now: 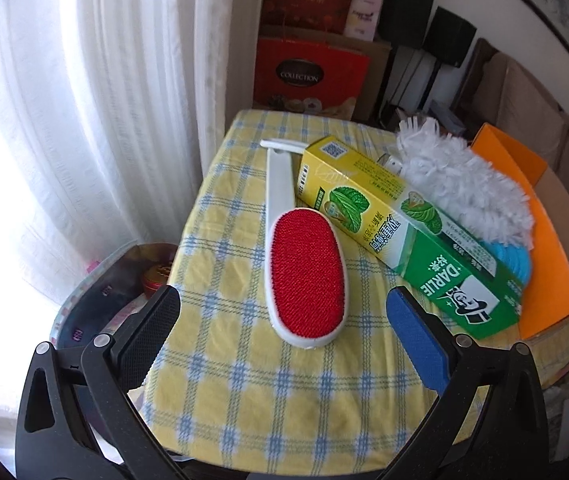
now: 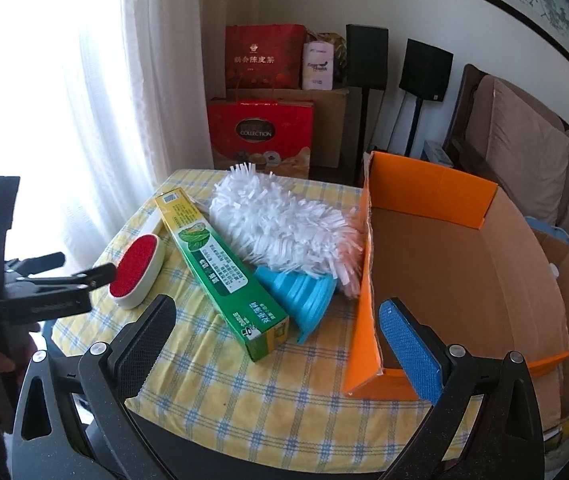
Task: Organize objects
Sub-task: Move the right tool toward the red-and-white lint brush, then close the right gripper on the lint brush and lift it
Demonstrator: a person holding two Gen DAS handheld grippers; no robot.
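A white lint brush with a red pad (image 1: 304, 274) lies on the checked tablecloth (image 1: 244, 380), its handle pointing away. My left gripper (image 1: 284, 312) is open, its fingers either side of the brush's near end, above it. A green and yellow toothpaste box (image 1: 400, 232) lies to the right, then a white fluffy duster (image 1: 464, 184) and a blue funnel (image 2: 302, 298). The open orange cardboard box (image 2: 368, 320) stands at the table's right. My right gripper (image 2: 276, 328) is open and empty, near the front edge between the toothpaste box (image 2: 224, 268) and the orange box. The brush also shows in the right wrist view (image 2: 136, 266), with my left gripper (image 2: 84, 276) beside it.
White curtains (image 1: 84, 120) hang on the left. Red gift bags (image 2: 260, 136) and black speakers (image 2: 424, 70) stand behind the table. A sofa (image 2: 524, 152) is at the right. A bin with items (image 1: 124, 280) sits left of the table below.
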